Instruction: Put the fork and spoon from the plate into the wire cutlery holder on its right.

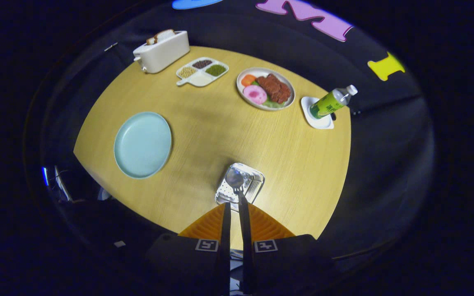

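1. The spoon (237, 183), shiny metal, hangs bowl-first over the wire cutlery holder (241, 188), its dark handle pinched between the jaws.
2. The wire cutlery holder, silvery and square, stands right of the empty pale-blue plate (142, 144).

Open wooden counter (220, 127) lies between the empty pale-blue round plate (142, 144) and the square wire cutlery holder (240, 189). The holder stands just ahead of the fingers (225, 222), beneath the held metal spoon (235, 179).
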Demonstrator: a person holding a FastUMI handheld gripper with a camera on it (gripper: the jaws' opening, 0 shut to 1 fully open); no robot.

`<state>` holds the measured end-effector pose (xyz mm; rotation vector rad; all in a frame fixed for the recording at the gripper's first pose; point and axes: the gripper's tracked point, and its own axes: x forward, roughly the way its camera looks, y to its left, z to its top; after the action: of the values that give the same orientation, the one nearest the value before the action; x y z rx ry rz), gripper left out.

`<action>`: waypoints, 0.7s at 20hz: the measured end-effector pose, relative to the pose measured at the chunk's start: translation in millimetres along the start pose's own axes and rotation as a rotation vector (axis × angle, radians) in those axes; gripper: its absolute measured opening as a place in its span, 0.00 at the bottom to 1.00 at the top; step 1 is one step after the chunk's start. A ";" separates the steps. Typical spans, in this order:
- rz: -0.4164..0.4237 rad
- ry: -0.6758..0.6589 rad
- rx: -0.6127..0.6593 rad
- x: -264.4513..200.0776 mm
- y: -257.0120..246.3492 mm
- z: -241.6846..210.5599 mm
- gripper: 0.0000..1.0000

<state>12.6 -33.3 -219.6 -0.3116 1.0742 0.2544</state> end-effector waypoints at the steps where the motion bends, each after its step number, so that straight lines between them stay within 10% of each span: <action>1: -0.024 -0.077 0.006 -10.5 5.7 8.9 0.17; 5: -0.076 -0.314 0.065 -45.7 33.5 40.3 0.38; 10: -0.123 -0.525 0.180 -67.0 63.3 68.2 0.92; 14: -0.199 -0.700 0.231 -94.1 68.4 84.4 0.99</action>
<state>14.8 56.5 -107.4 -0.1016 0.3698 0.0469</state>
